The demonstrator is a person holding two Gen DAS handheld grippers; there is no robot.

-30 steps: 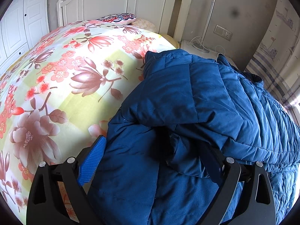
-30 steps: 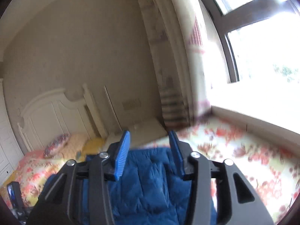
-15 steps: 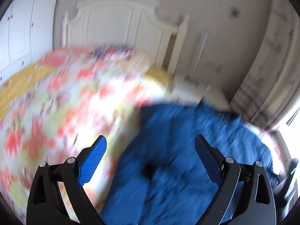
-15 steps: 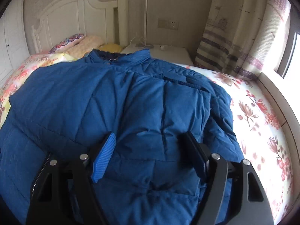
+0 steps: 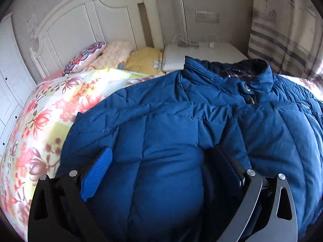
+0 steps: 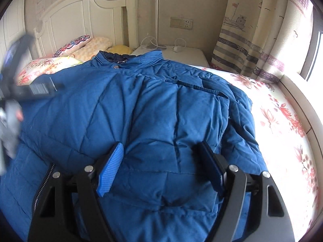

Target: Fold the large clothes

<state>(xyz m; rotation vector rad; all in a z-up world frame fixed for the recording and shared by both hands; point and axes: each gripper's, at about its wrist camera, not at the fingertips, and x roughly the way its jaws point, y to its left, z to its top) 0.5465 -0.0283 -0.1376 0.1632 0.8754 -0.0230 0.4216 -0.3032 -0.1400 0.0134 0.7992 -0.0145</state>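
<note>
A large blue quilted puffer jacket (image 5: 181, 125) lies spread on the bed, collar toward the headboard, both sleeves folded in over the body. It also shows in the right wrist view (image 6: 125, 109). My left gripper (image 5: 161, 165) is open, its jaws wide apart, low over the jacket's left folded sleeve, holding nothing. My right gripper (image 6: 161, 161) is open over the right folded sleeve, a bulge of fabric between the fingers. The left gripper shows blurred at the left edge of the right wrist view (image 6: 14, 92).
The bed has a floral cover (image 5: 40, 121) and pillows (image 5: 113, 56) by a white headboard (image 5: 90, 16). A white nightstand (image 5: 201, 52) with a lamp pole and cables stands behind. A curtain (image 6: 252, 30) and a window ledge (image 6: 298, 104) are on the right.
Both grippers swung from looking away to face the headboard and came down low over the jacket. The jacket now lies with both sleeves folded in. Both stayed open.
</note>
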